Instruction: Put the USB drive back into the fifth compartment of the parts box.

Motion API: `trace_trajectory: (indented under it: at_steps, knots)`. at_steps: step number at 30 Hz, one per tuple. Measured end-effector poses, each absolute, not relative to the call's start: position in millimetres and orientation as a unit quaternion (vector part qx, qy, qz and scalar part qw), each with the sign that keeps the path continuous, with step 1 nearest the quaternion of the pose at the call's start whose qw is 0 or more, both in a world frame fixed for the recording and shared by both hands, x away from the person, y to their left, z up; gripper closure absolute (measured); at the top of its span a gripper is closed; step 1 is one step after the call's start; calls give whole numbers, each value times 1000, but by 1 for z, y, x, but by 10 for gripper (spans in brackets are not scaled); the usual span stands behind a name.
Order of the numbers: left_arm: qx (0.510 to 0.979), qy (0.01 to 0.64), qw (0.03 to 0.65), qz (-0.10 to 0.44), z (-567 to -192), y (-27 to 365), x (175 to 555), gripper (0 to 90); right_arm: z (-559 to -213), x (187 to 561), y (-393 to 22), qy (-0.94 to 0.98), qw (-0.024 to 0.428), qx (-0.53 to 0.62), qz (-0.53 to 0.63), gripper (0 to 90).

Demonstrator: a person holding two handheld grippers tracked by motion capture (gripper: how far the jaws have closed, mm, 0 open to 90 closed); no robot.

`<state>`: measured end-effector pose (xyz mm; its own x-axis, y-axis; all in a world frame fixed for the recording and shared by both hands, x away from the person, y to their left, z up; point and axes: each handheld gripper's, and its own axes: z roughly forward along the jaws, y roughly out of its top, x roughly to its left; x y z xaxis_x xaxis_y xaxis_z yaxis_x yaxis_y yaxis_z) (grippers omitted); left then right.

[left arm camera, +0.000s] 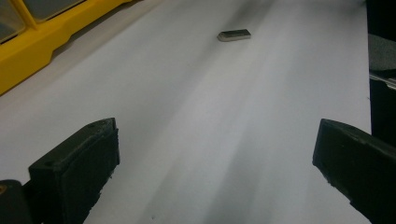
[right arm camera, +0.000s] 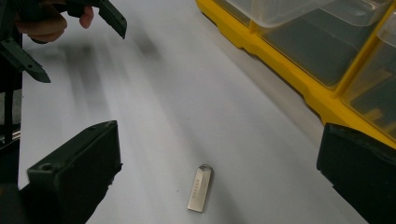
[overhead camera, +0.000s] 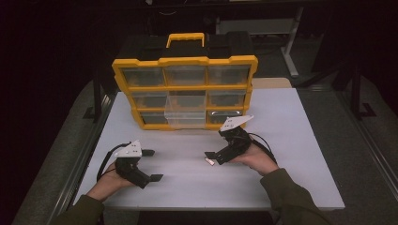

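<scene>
Rt gripper [right arm camera: 219, 172] hangs over a small metal USB stick [right arm camera: 200, 189], jaws spread wide and holding nothing; the stick lies flat on the white table [overhead camera: 291, 140] between them, nearer the left-hand jaw in the right gripper view, its loop end pointing to about 12 o'clock there. In the high view the stick [overhead camera: 209, 162] sits just off the rt gripper [overhead camera: 210, 158] tips, at roughly 6 o'clock from the yellow drawer organizer [overhead camera: 185, 91], well apart from it. One clear drawer [overhead camera: 184, 116] of the organizer (middle column, bottom) stands pulled out toward the person.

Lt gripper [overhead camera: 151, 165] rests at about 9 o'clock from the stick, also released, jaws wide, nothing between them. In the left gripper view the stick [left arm camera: 234, 35] lies far ahead, toward 12 o'clock, w/ the organizer's yellow base [left arm camera: 42, 44] at 10 o'clock.

Likely step: closing on the stick, prob. to drop it in the open drawer.

Risks, as I judge them:
- Stick is thin, flat, smooth metal, so jaws may skate over it or pinch the table instead of the stick.
- It sits off-centre btwn the jaws; closing now could push it sideways or spin it.
- A grip on one end only could let it pivot and slip out on the lift.
</scene>
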<state>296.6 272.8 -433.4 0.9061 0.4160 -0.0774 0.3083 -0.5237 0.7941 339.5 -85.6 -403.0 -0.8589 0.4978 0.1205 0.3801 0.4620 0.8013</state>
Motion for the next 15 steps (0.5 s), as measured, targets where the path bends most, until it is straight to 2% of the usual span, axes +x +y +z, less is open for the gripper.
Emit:
trace_trajectory:
  at_steps: [15]
  knots:
    - [871,208,442,59,-434,273,297,0,-407,344,-70,862,65,248,438,0]
